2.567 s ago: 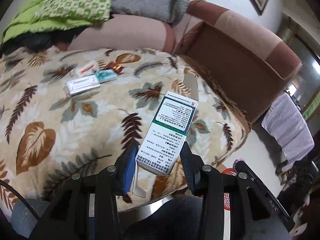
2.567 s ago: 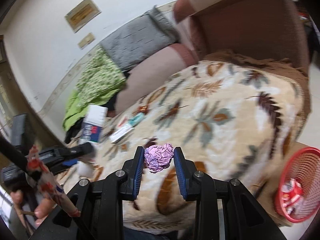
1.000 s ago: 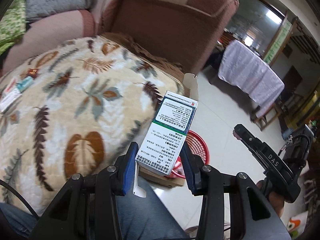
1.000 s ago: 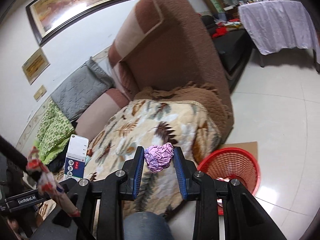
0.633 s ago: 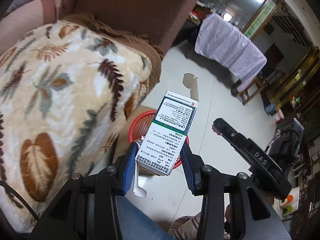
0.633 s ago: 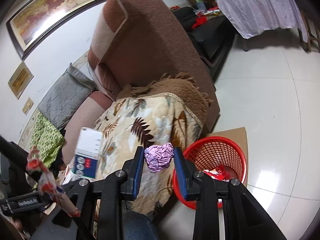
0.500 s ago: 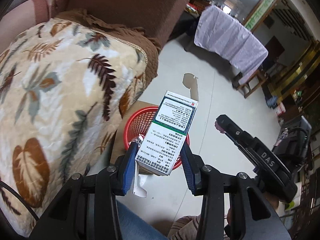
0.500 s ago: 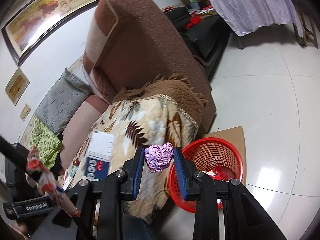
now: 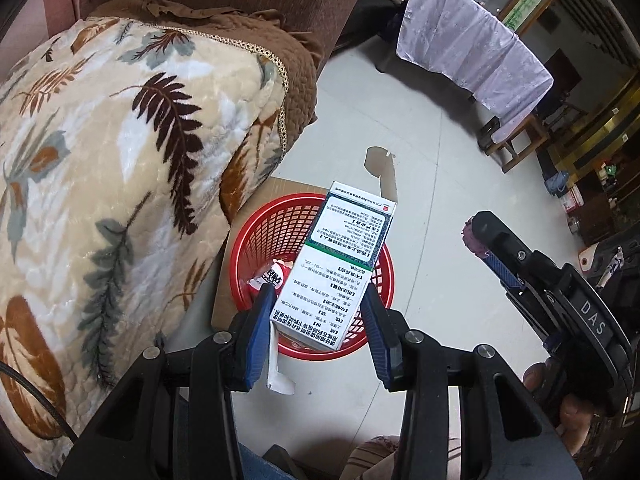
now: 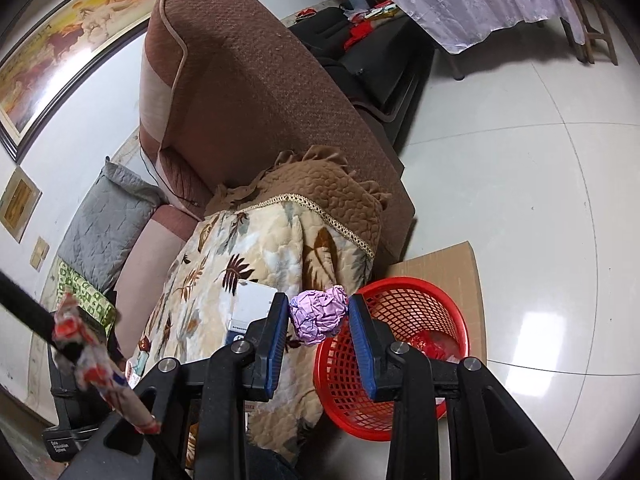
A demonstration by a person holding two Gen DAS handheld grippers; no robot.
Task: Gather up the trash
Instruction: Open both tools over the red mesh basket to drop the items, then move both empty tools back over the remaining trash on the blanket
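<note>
My left gripper [image 9: 318, 322] is shut on a white and green medicine box [image 9: 340, 270] with an open top flap, held directly above a red mesh basket [image 9: 276, 224] on the floor. Red wrappers [image 9: 272, 276] lie inside the basket. My right gripper [image 10: 319, 320] is shut on a crumpled purple paper ball [image 10: 318, 314], just left of the basket [image 10: 404, 308] rim and in front of the blanket's edge. The right gripper [image 9: 486, 250] also shows in the left wrist view, to the right of the basket. The medicine box [image 10: 250, 304] is partly seen behind the right gripper's left finger.
A leaf-patterned blanket [image 9: 100, 152] drapes over a brown sofa [image 10: 256, 92] left of the basket. Flat cardboard [image 10: 448, 260] lies under the basket on the tiled floor [image 10: 520, 184]. A cloth-covered table [image 9: 472, 52] stands farther off. A small box [image 10: 138, 362] lies on the blanket.
Both grippers have swung away from the blanket toward the floor. The medicine box now hangs over the red basket, and the purple ball has come close to its rim.
</note>
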